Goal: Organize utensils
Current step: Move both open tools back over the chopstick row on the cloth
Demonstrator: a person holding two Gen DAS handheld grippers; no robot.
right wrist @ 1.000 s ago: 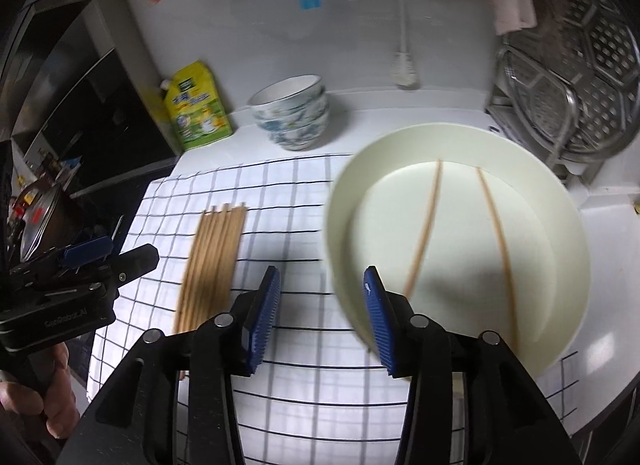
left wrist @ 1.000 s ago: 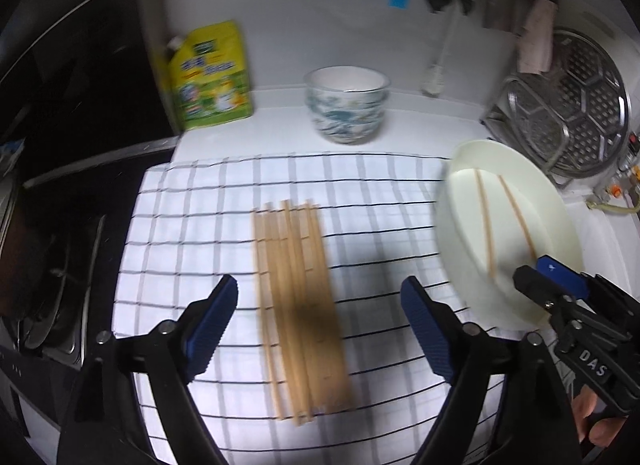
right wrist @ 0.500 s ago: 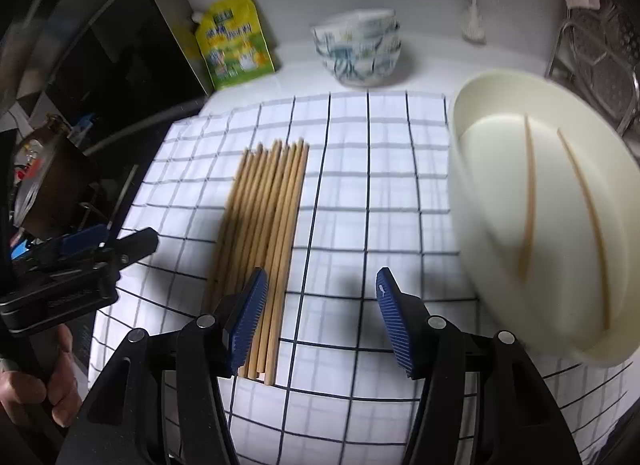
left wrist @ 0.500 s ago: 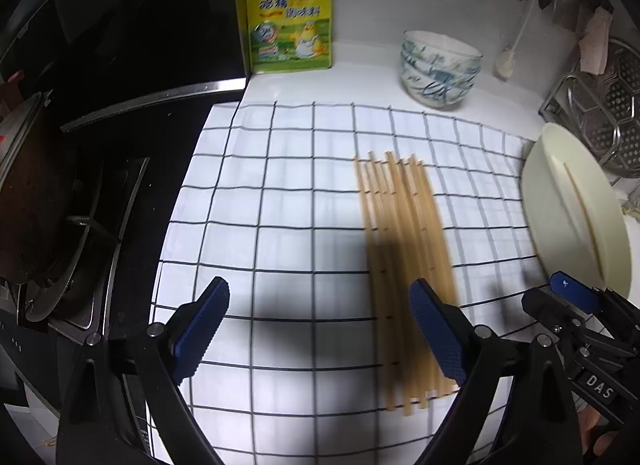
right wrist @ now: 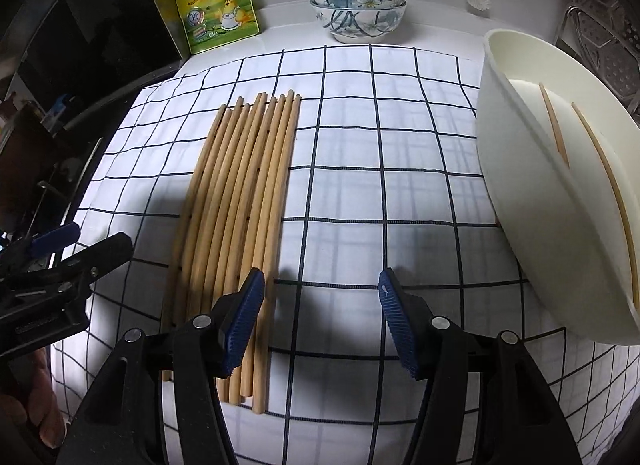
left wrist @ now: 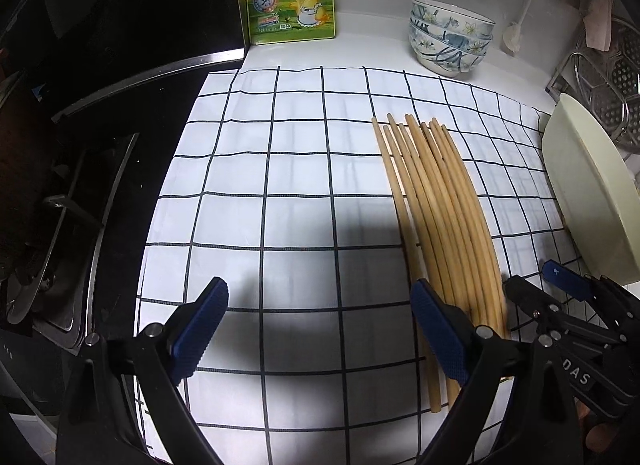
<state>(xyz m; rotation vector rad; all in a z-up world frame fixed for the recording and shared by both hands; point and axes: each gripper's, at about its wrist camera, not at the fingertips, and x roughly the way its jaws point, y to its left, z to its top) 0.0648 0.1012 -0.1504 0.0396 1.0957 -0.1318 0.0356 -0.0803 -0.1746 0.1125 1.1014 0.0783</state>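
The left gripper (left wrist: 320,329) hangs low with its blue-padded fingers (left wrist: 198,329) spread wide apart and nothing between them. The right gripper (right wrist: 322,315) is likewise parted, its ribbed blue pads (right wrist: 244,319) holding nothing. Each gripper shows at the edge of the other's view, side by side, with a bare hand (right wrist: 38,405) gripping the left one's handle.

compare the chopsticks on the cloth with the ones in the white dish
The chopsticks on the cloth form a tight side-by-side row of about eight, lying flat on the checked cloth. The chopsticks in the white dish number only two, spread apart, inside the tilted white dish. Both sets are plain light wood.
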